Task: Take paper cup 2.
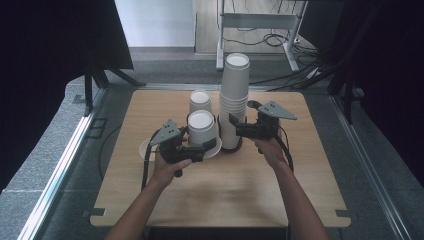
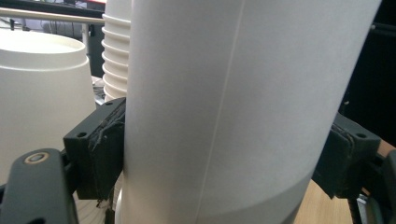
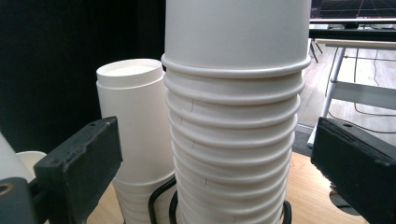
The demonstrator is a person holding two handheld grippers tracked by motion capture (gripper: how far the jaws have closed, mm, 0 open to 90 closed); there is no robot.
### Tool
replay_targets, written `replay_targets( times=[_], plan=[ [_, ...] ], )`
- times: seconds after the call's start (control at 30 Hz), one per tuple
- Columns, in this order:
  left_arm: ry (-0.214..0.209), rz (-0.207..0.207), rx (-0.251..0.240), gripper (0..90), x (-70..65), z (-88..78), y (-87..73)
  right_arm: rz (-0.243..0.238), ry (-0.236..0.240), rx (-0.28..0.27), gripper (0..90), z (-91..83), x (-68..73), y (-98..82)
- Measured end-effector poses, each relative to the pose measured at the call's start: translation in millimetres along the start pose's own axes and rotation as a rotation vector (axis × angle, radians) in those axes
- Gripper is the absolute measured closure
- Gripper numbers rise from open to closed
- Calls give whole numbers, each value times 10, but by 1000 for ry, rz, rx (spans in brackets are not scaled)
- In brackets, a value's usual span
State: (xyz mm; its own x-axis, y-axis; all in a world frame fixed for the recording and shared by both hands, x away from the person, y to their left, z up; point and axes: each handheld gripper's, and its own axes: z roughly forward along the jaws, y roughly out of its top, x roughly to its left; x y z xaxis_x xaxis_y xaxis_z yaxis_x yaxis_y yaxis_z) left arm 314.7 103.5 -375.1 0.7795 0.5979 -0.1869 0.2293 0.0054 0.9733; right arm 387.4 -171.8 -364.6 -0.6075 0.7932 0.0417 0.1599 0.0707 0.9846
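A tall stack of upturned white paper cups (image 1: 235,100) (image 3: 233,140) stands mid-table in a black wire ring (image 3: 161,198). Two shorter upturned cups stand left of it, one near (image 1: 202,127) (image 2: 224,93) and one farther back (image 1: 200,101) (image 2: 42,93). My left gripper (image 1: 209,144) (image 2: 224,154) is shut on the near cup, with a pad pressed against each side low on its wall. My right gripper (image 1: 234,124) (image 3: 215,163) is open. It faces the tall stack from the right, and its jaws stand wider than the stack without touching it. A shorter cup (image 3: 133,116) shows to the stack's left.
A white plate (image 1: 145,148) lies under and to the left of the near cup. The wooden table (image 1: 225,190) has bare room toward the person. A metal desk frame (image 1: 260,22) and cables stand on the floor beyond the table, with dark curtains on both sides.
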Motion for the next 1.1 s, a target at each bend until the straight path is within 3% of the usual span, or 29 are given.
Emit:
replay_targets(
  times=[0.77,1.1],
  plan=[
    [27,44,58,156,-164,-67,-293,50,43,-11,75,-345,-12,-360],
    [23,14,61,156,-165,-90,-458,81,59,-28,114,-468,27,-545]
  ],
)
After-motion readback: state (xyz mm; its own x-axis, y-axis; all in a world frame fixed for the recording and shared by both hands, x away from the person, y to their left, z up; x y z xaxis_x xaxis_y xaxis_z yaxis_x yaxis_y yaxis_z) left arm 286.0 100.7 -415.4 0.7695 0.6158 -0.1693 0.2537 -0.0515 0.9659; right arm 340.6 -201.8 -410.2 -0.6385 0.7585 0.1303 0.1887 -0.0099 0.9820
